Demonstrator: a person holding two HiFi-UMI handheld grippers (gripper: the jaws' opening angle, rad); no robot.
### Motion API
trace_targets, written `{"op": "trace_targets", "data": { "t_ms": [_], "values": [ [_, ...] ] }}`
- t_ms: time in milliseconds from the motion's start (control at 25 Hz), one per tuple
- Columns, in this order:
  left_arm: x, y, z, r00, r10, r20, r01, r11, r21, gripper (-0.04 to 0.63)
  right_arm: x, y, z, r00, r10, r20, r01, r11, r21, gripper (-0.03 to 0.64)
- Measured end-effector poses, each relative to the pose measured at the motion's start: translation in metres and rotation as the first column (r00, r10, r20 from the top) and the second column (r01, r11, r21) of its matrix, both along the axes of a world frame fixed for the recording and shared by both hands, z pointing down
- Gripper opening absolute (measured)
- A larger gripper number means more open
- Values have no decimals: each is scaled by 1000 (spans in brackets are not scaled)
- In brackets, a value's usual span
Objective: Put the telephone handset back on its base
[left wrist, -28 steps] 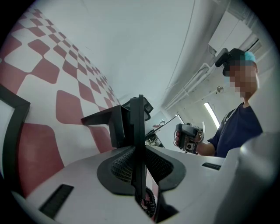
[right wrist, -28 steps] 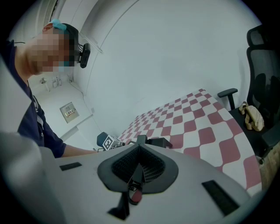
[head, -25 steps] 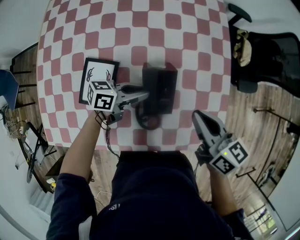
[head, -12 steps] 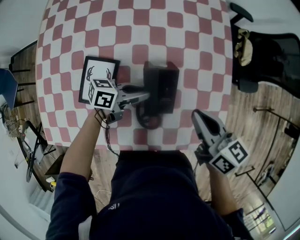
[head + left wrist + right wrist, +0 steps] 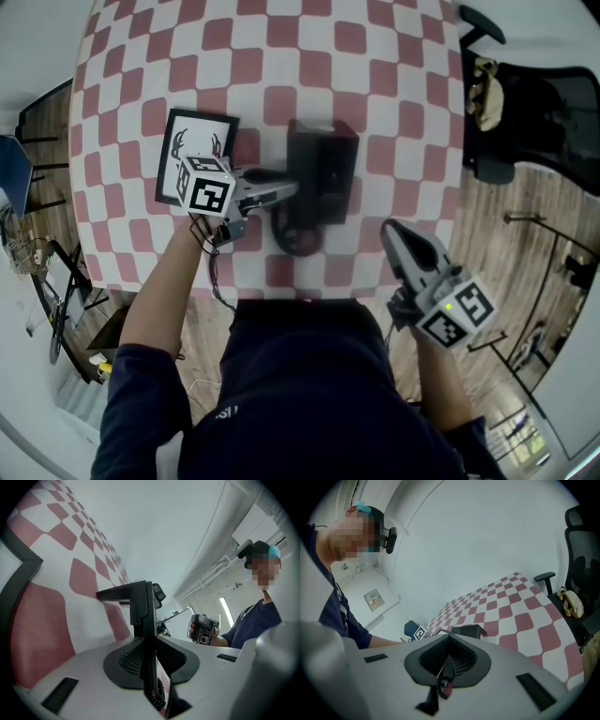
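1 handset (image 5: 149, 616) in L gripper (image 5: 284, 187), jaws just opening, R (image 5: 394, 232) shut.

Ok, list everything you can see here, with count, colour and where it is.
table: one, red-and-white checked, fills upper head view.
telephone base: one, black, table centre.
telephone handset: one, black, at the base's left side.
coiled cord: one, black, at the base's near edge.
framed picture: one, black frame, left of the base.
office chair: one, black, right of the table.
beige bundle: one, on the chair.
left gripper: one, grey, jaws around the handset, just been opening.
right gripper: one, grey, jaws together, empty, by the table's near right corner.
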State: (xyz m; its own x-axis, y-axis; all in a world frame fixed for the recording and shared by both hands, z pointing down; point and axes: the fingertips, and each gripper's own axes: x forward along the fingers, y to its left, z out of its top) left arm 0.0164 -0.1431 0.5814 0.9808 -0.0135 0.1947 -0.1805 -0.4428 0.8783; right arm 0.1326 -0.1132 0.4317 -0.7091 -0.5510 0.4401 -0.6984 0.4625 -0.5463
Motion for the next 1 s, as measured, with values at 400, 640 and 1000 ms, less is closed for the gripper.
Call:
{"op": "trace_targets", "data": {
  "t_ms": [400,640,1000],
  "values": [
    [-2,-3,6,995,-43,90,41,999,21,155,-5,7,-6,1000,-10,7,9,1000,17,17],
    [-13,-8,-3,985,-115,125,107,992,72,215,-7,10,-15,1000,-8,14,8,999,39,17],
    [-25,0,-69,973,-196,124,165,960,226,193,-13,12,-37,1000,-17,23,15,995,99,17]
  ]
}}
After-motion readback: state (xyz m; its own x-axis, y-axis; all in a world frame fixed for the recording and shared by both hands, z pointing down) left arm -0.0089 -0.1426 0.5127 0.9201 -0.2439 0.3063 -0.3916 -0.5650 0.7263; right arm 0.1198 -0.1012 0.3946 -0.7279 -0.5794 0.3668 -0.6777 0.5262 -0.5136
